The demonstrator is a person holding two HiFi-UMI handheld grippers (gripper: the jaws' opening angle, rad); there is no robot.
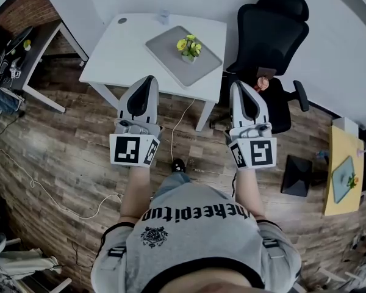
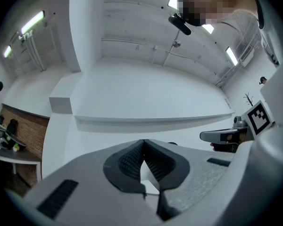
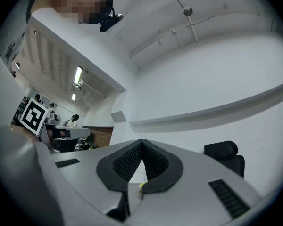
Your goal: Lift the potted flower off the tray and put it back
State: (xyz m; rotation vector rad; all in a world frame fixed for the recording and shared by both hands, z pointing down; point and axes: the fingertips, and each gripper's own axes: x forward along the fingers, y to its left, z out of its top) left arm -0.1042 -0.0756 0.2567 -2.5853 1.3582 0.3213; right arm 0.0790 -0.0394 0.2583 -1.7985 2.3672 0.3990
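Position: we stand on the wooden floor (image 1: 67,139), short of the white tabletop (image 1: 122,47). The potted flower (image 1: 188,46) sits upright on the grey tray (image 1: 171,63), roughly at its middle, untouched. A black office chair (image 1: 268,35) stands just beside the tabletop's right end.

Left hand-held gripper (image 1: 149,80): jaws together, ribbed pads meeting at the tip, nothing between them; its own view (image 2: 144,142) shows only wall and ceiling beyond. Right hand-held gripper (image 3: 142,142): the same, shut and empty. In the head view it is held level with the left one (image 1: 236,85). Both point ahead and a little upward, well apart from the pot.

We judge the step in hand to be the approach; the lift is not yet begun.

How we would do it well:
- Close in squarely on the near edge, keeping clear of the chair and of the cable (image 1: 177,124) trailing past the table leg.
- Tip the working jaws down toward the tray, since now they look over the flower.
- Part the jaws before reaching the pot, not at it.
- Take the pot by its wall, below the yellow blooms; the stems look easily crushed.
- Lift straight up, keep it upright, and set it down inside the tray's rim, not on the edge.
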